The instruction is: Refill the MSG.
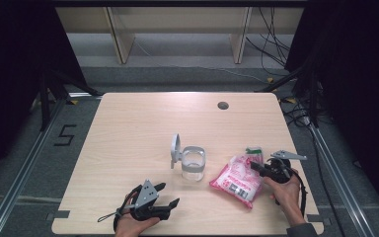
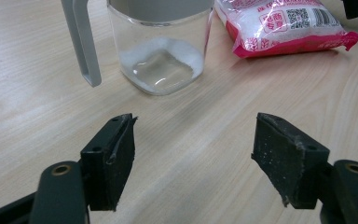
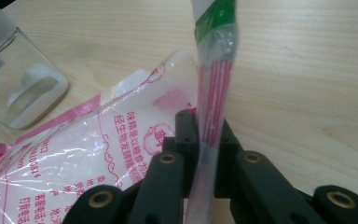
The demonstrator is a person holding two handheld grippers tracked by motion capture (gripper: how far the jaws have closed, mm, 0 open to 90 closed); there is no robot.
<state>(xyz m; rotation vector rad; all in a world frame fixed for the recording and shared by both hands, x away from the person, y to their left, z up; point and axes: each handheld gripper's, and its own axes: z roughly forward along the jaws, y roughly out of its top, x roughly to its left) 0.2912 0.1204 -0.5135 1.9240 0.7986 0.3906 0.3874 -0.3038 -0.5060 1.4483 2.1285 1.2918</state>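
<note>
My right gripper (image 3: 209, 140) is clamped on the top flap of the pink bag (image 1: 237, 180), probably so I can lift and tip it. The glass jar (image 1: 193, 163) sits just ahead of my left gripper (image 1: 170, 195), which rests spread wide, holding nothing.

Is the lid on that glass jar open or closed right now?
Open. The jar stands upright, its grey lid flipped up at its left side, leaving the mouth uncovered; a little white powder lies at the bottom.
</note>
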